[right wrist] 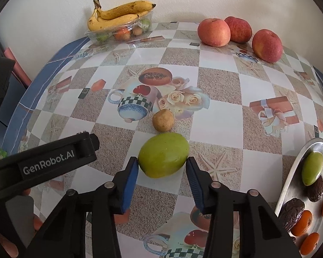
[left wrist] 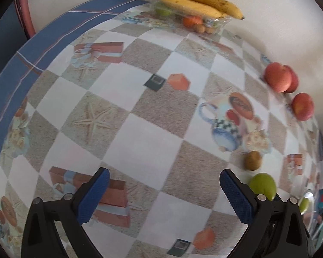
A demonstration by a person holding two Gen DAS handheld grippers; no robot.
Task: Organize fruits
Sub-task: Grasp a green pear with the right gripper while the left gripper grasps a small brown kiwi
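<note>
A green fruit (right wrist: 163,154) lies on the patterned tablecloth between the fingertips of my right gripper (right wrist: 162,167), whose blue pads touch or nearly touch its sides. It also shows in the left wrist view (left wrist: 263,185). A small brown fruit (right wrist: 163,120) lies just beyond it, seen too in the left wrist view (left wrist: 253,160). Three red apples (right wrist: 213,32) sit at the far right. Bananas (right wrist: 118,15) rest on a clear tray (right wrist: 118,33) of small fruits at the back. My left gripper (left wrist: 164,190) is open and empty above the cloth.
A metal plate (right wrist: 290,185) at the right edge holds a green fruit, dark dates and small orange fruits. The left gripper's black body (right wrist: 43,163) lies at the left of the right wrist view. A wall stands behind the table; a blue cloth border (left wrist: 17,68) marks the left edge.
</note>
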